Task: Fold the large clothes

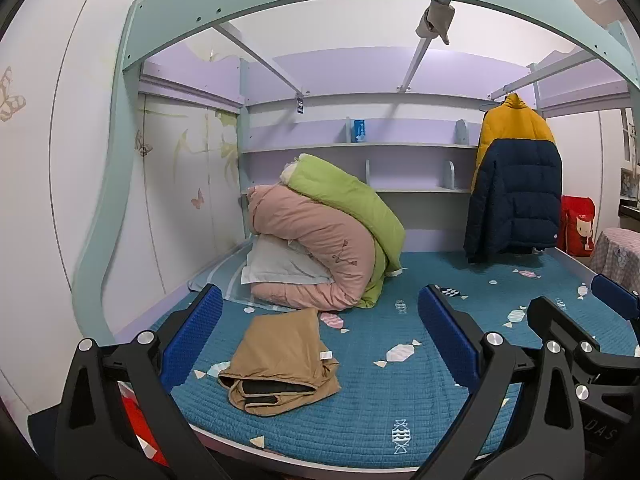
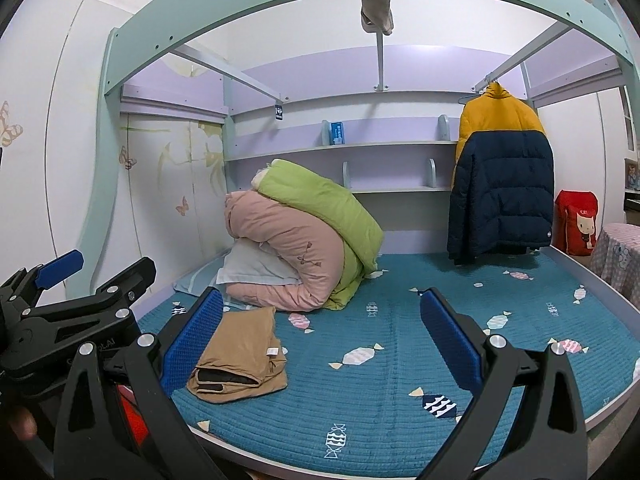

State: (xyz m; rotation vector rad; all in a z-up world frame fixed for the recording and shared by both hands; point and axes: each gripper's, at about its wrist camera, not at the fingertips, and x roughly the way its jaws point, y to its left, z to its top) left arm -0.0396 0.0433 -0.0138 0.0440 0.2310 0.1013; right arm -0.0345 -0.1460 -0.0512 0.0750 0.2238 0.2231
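hovering at the bed's near edge, left gripper (image 1: 320, 336) and right gripper (image 2: 322, 340) both spread wide, holding nothing. just beyond, tan garment (image 1: 280, 364) folded into a compact bundle on blue mattress (image 1: 400, 400), seemingly finished. farther back, rolled quilts (image 1: 320, 240). farthest, yellow-and-navy puffer jacket (image 1: 516, 184) hanging unfolded, likely next.

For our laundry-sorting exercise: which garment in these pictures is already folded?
The tan garment lying flat on the blue bedspread, near the open grippers. The yellow-and-navy puffer jacket hangs unfolded.
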